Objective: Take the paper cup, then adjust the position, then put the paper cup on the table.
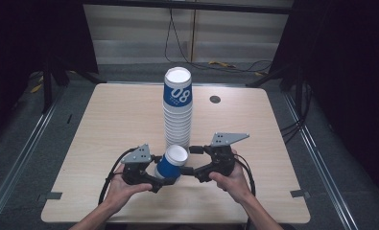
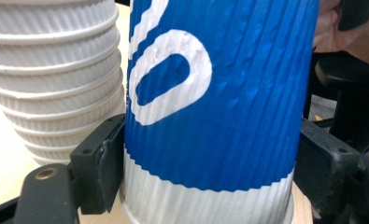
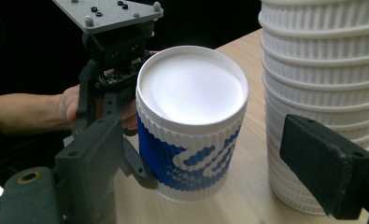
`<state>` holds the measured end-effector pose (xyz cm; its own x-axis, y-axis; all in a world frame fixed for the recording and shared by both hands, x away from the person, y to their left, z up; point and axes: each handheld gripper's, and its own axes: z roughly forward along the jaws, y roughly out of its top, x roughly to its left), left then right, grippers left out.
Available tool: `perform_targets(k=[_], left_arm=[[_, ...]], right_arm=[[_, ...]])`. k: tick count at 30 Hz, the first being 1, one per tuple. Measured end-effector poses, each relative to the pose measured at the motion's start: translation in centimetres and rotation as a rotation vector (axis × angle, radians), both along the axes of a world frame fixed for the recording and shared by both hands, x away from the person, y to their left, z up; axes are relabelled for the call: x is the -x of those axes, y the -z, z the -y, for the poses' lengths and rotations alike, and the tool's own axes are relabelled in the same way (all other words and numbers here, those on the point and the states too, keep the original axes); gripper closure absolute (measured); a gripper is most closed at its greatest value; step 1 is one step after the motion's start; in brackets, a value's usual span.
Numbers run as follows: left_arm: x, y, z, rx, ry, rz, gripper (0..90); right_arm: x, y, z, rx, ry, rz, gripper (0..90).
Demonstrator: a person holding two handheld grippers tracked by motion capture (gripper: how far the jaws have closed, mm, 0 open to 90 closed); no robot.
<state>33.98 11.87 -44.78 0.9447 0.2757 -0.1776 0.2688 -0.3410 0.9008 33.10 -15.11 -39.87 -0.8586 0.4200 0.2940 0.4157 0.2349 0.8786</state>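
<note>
A blue-and-white ribbed paper cup (image 1: 171, 163) stands bottom up just in front of a tall stack of upturned cups (image 1: 178, 110). My left gripper (image 1: 164, 168) is shut on it. In the left gripper view both black pads press the blue cup (image 2: 219, 93) near its rim, with the stack (image 2: 56, 79) behind on the left. My right gripper (image 1: 191, 160) is open at the cup's right side. In the right gripper view the right gripper (image 3: 210, 172) has its jaws wide apart. The cup (image 3: 191, 121) sits near the left jaw, and the stack (image 3: 322, 70) rises behind the right jaw.
The light wooden table (image 1: 110, 124) has a small round dark hole (image 1: 215, 99) to the right of the stack. Grey floor, metal rails and cables surround the table. The left gripper's grey plate (image 3: 109, 11) rises behind the cup.
</note>
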Motion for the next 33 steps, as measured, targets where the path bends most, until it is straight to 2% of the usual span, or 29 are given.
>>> perform_targets(k=[4, 8, 21, 25, 30, 33], left_arm=[[-0.1, -0.1, -0.1, -0.010, -0.004, -0.008, 20.5], [-0.1, -0.1, -0.1, -0.054, 0.002, 0.004, 20.5], [-0.2, -0.2, -0.1, -0.162, 0.003, -0.009, 20.6], [-0.3, -0.3, -0.3, -0.158, 0.005, -0.016, 20.5], [-0.5, -0.3, -0.4, -0.179, -0.002, -0.034, 20.5], [-0.6, -0.3, -0.3, -0.196, 0.003, -0.031, 20.5]], right_arm=[[-0.1, 0.2, 0.2, 0.023, 0.004, -0.006, 14.4], [-0.2, 0.4, 0.3, 0.058, 0.007, -0.005, 15.2], [-0.1, 0.9, 0.6, 0.169, -0.004, -0.011, 15.7], [-0.2, 1.1, 0.6, 0.202, -0.002, -0.014, 16.4], [-0.4, 1.3, 0.5, 0.222, -0.025, -0.027, 15.1], [-0.5, 1.3, 0.3, 0.236, -0.034, -0.025, 16.3]])
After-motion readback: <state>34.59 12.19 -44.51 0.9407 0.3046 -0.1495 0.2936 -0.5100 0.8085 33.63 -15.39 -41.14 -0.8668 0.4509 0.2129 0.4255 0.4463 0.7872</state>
